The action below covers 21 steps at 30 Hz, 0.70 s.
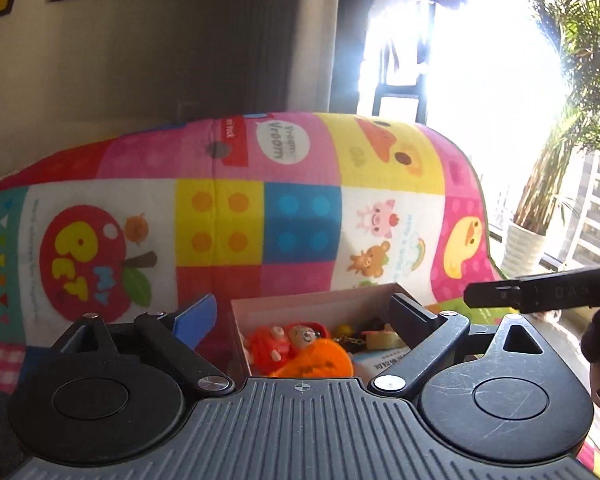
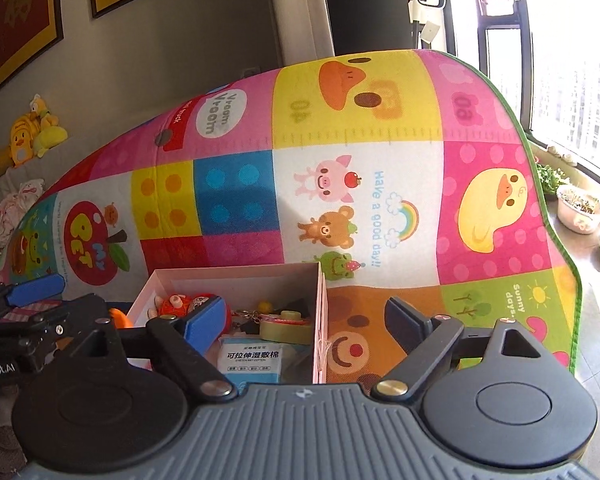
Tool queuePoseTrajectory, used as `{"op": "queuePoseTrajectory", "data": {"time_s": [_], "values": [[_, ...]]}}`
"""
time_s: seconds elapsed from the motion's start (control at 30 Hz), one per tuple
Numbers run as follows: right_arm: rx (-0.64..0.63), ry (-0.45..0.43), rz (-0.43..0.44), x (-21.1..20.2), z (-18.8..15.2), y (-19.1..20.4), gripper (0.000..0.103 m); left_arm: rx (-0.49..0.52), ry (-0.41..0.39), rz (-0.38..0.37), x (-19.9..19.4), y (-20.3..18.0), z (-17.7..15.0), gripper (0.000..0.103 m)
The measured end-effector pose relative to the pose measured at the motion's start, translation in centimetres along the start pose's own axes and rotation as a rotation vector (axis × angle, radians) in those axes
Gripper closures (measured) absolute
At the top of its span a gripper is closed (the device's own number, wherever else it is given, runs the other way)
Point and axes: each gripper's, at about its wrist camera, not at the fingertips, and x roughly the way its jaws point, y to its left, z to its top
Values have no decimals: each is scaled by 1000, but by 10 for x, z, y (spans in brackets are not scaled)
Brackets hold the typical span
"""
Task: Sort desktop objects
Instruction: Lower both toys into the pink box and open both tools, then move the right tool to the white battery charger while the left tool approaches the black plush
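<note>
A pink open box (image 2: 236,270) stands on the colourful play mat (image 2: 480,152). Inside it lie an orange toy figure (image 2: 176,304), a tape roll (image 2: 286,326), a keychain (image 2: 252,316) and a white packet of wet cotton (image 2: 250,358). My right gripper (image 2: 305,320) is open over the box's right wall, nothing between its fingers. My left gripper (image 1: 302,320) is open above the same box (image 1: 312,300), over the orange toys (image 1: 268,344) and an orange disc (image 1: 316,364), gripping nothing. A black finger (image 1: 496,294) of the right gripper shows at the right.
The mat's green edge (image 2: 568,280) drops off at the right, with the floor and a windowsill beyond. A white bowl (image 2: 582,208) sits on the sill and a potted palm (image 1: 528,240) stands by the window. Plush toys (image 2: 32,132) lie on a sofa at the far left.
</note>
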Motion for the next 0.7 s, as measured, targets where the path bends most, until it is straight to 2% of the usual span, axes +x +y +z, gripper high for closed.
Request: {"op": "queuePoseTrajectory", "data": {"time_s": [0.1,0.23,0.33,0.5,0.6,0.63,0.67,0.7], "values": [[-5,20,9,3,-9,1,12,-50,19,12,-14,21,-9,7],[-22,55,25,11,-20,11,11,-16,40,101,-46,43,-43,6],[-47,67,48,12,-23,27,11,-3,87,130,-66,53,-72,6],[-115,66,112,1,-26,67,11,56,125,227,-91,59,-111,3],[-235,4,127,-13,-35,109,12,81,130,311,-104,68,-124,3],[-294,-29,122,-18,-40,126,16,57,118,353,-111,76,-126,3],[-360,-52,128,-22,-46,143,26,24,104,387,-117,84,-127,3],[-425,-68,155,-27,-53,161,31,-41,81,434,-125,98,-127,2]]}}
